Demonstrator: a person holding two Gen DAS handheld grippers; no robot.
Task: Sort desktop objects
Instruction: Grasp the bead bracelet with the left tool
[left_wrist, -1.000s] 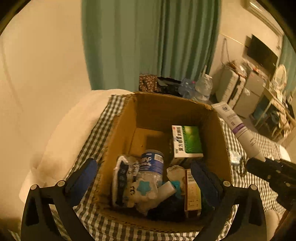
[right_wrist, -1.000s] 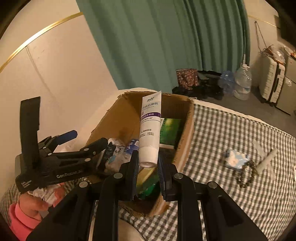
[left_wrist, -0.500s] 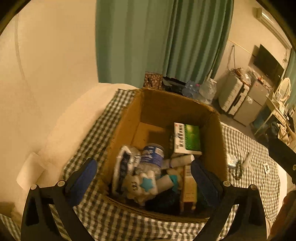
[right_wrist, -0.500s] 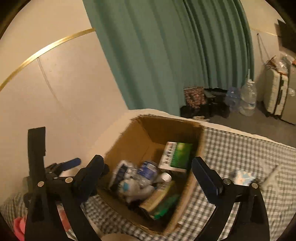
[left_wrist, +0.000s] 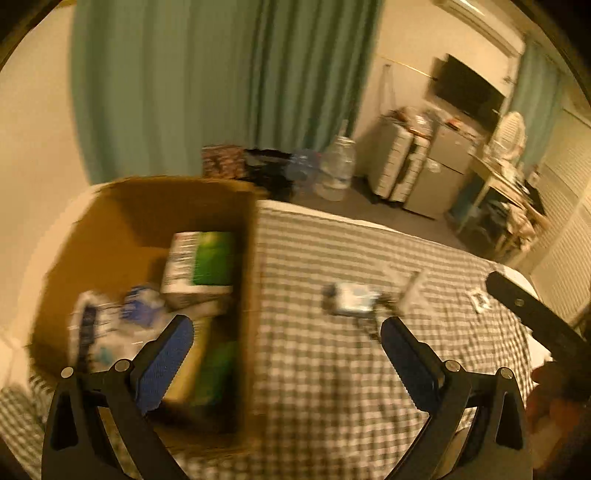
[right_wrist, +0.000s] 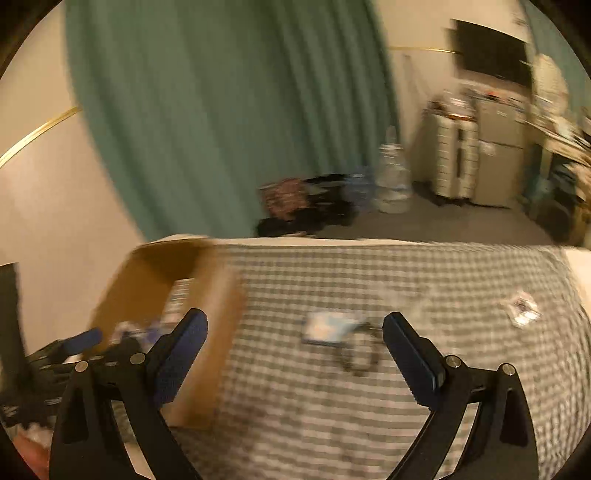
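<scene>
Left wrist view shows the left gripper (left_wrist: 282, 341) spread wide and empty over the checked cloth (left_wrist: 332, 387), its left finger in front of the cardboard box (left_wrist: 249, 295). Right of the box lie a pale blue packet (left_wrist: 352, 302) and a blurred white stick (left_wrist: 410, 291). Inside the box sits a green-and-white carton (left_wrist: 201, 262). Beyond hangs a pleated green curtain (left_wrist: 221, 81). The right gripper (right_wrist: 295, 339) is also spread and empty.

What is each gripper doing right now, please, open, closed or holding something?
Left gripper: open, holding nothing.
Right gripper: open, holding nothing; its jaws have just been opening.
</scene>
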